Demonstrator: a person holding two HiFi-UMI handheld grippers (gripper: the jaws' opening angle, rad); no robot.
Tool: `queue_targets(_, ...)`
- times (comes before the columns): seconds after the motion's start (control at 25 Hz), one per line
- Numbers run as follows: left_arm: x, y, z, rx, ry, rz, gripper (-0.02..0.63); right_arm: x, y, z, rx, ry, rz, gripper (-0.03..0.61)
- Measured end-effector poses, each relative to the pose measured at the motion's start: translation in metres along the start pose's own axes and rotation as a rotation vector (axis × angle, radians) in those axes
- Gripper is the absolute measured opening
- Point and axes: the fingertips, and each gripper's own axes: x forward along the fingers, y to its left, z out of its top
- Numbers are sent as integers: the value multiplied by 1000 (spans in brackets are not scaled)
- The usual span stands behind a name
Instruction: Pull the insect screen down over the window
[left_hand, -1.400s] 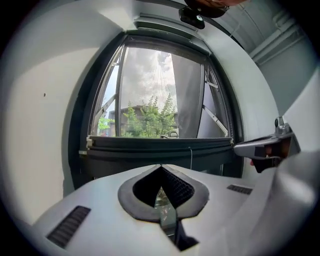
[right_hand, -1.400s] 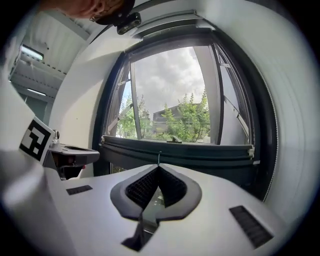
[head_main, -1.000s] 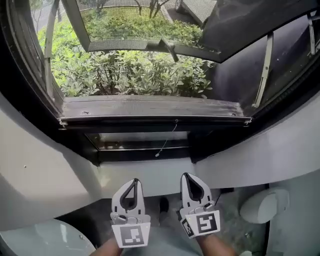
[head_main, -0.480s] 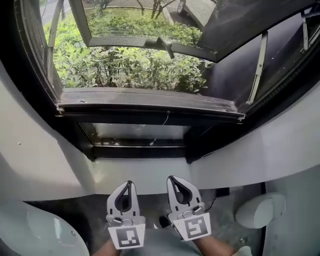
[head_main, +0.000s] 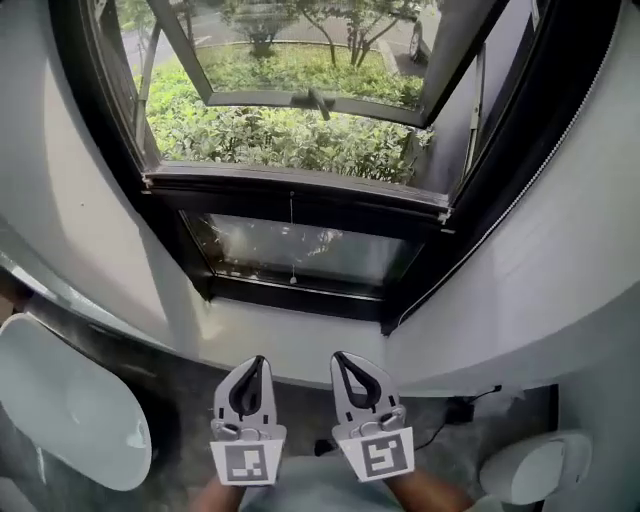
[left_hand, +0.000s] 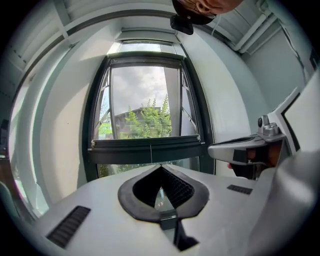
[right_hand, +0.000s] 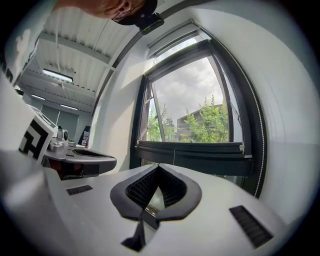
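White-walled washroom, black window (head_main: 470, 150). Insect screen bar (head_main: 295, 186) sits across it above the lower pane, cord (head_main: 291, 245) dangling. Left claw (head_main: 257, 362) and right claw (head_main: 341, 357) are both closed tight and empty, backed off from the sill since a second ago; pull looks finished.

The floor (head_main: 185, 405) is dark grey and speckled, and in the head view it shows as a narrow strip below the curved white wall. At its left edge is a large, smooth, white oval fixture (head_main: 70, 412) with a glossy surface; whether it stands on the floor or hangs from the wall cannot be told. Near the right corner is a smaller white rounded fixture (head_main: 525, 466), partly cut off by the picture's edge. A thin black cable (head_main: 438, 432) lies on the floor between them and runs to a dark block (head_main: 463, 408) close against the foot of the wall.
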Motion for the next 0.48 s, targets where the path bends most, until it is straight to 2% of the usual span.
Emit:
queue_targets(0.12,-24,-17,11,-5,-3,58,12,-29,-14,4,11,-16,15,6)
queue_targets(0.28,-53,-26,22,41,32,124,14,-56,-16,18,36,-65,36,6)
queue_targets(0.48,-82,-41,25,58,16,137,12,-86,-3,18,47,-61,57,6)
